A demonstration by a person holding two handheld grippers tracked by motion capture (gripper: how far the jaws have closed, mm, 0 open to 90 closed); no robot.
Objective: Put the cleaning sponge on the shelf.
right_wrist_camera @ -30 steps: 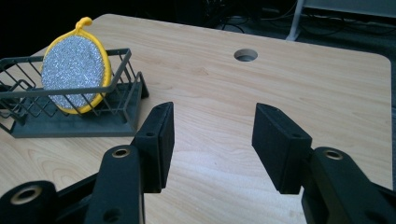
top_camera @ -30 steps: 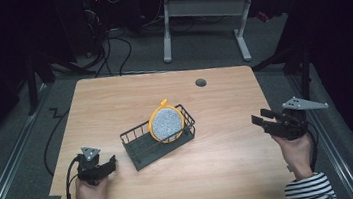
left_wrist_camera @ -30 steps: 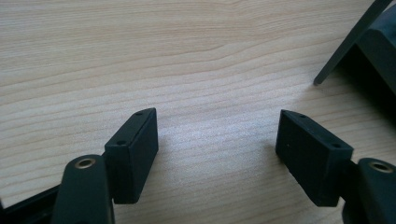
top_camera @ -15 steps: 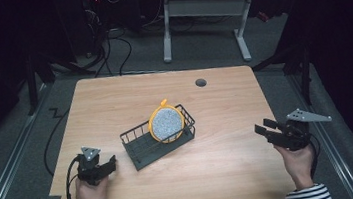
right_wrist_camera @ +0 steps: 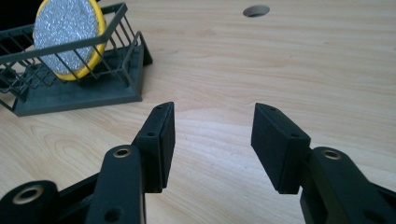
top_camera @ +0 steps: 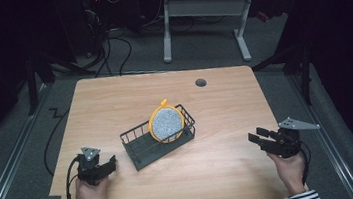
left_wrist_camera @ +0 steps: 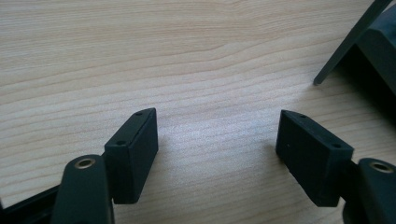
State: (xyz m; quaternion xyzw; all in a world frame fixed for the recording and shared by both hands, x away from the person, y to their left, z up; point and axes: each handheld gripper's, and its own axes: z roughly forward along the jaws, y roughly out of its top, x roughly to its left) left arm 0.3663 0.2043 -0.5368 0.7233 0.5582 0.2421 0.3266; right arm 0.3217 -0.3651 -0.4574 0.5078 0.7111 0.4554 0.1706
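Both claws are released and grasp nothing. The left claw (top_camera: 113, 163) rests just left of the rack (top_camera: 142, 146). The right claw (top_camera: 259, 137) hovers well right of the rack and its yellow-rimmed disc (top_camera: 166, 123).

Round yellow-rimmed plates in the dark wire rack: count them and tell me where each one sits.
1. The round yellow-rimmed speckled grey plate stands on edge at the right end of the dark wire rack mid-table. None seems hidden.

A wooden table (top_camera: 114, 101) carries a dark wire rack (top_camera: 142, 146) at its middle; behind the rack, a round hole (top_camera: 201, 82).
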